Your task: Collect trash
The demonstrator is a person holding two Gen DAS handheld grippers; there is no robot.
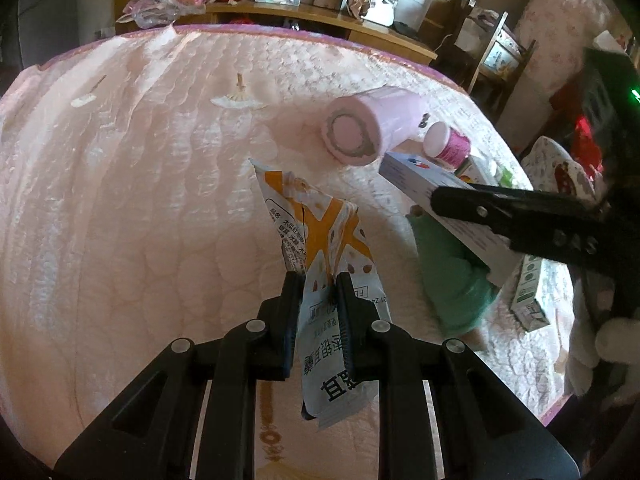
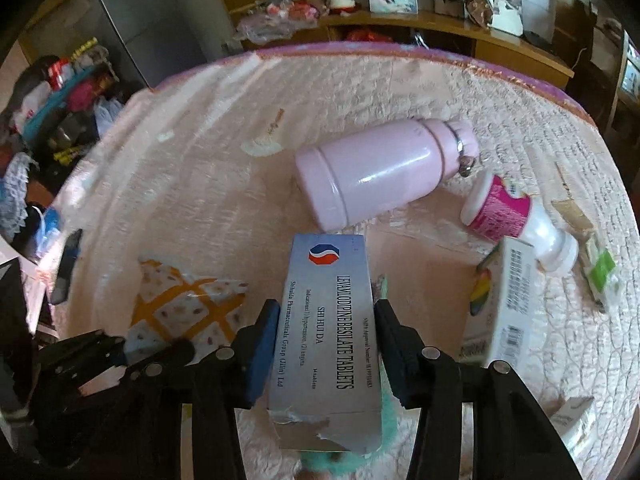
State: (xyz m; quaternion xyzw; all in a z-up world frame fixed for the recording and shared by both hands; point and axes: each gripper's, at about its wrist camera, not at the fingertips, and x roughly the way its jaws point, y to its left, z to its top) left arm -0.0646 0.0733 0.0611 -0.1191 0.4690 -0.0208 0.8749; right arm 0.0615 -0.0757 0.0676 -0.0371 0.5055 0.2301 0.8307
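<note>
The right gripper (image 2: 326, 344) clamps a grey cardboard tablet box (image 2: 324, 340) lengthwise along its fingers, while the left gripper (image 1: 318, 294), alongside, pinches an orange-and-white plastic wrapper (image 1: 320, 240).

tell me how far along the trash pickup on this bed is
Nothing looks finished; no bin is in view. In hand: the left hand-held gripper is shut on the orange snack wrapper, and the right hand-held gripper holds the tablet box. Left on the bed: the colourful carton, a green-and-white carton, and possibly the pink-labelled bottle.
</note>
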